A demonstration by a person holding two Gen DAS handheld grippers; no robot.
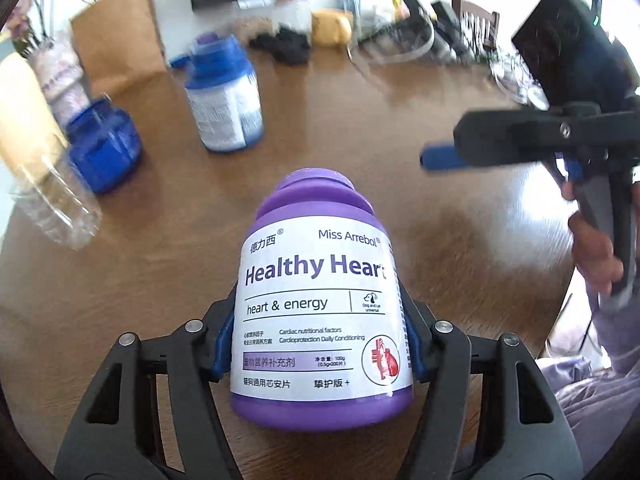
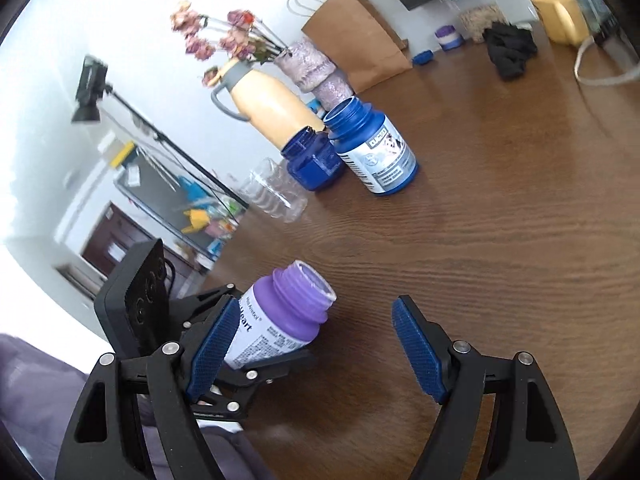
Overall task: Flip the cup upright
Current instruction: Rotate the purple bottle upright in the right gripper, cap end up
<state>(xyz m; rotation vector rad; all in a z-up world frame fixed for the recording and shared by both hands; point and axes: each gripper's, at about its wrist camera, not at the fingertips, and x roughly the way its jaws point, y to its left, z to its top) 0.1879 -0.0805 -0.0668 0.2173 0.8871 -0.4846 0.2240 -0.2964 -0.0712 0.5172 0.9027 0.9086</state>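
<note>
The cup is a purple lidless bottle [image 1: 320, 300] with a white "Healthy Heart" label. My left gripper [image 1: 318, 336] is shut on its sides, blue pads [image 1: 222, 340] pressed against the label, neck pointing away from the camera. In the right wrist view the same bottle [image 2: 280, 320] sits tilted in that gripper over the wooden table [image 2: 500, 240], open mouth facing up and to the right. My right gripper [image 2: 316, 320] is open with nothing held, just right of the bottle. From the left wrist view it [image 1: 436, 158] hovers at the right with a hand on its handle.
An upright blue bottle with a white label [image 2: 372, 148], a dark blue jar [image 2: 312, 160] and a clear plastic bottle [image 2: 276, 192] stand at the table's left. Behind them are a yellow jug [image 2: 272, 108], a flower vase, a paper bag [image 2: 360, 36] and black cloth [image 2: 510, 50].
</note>
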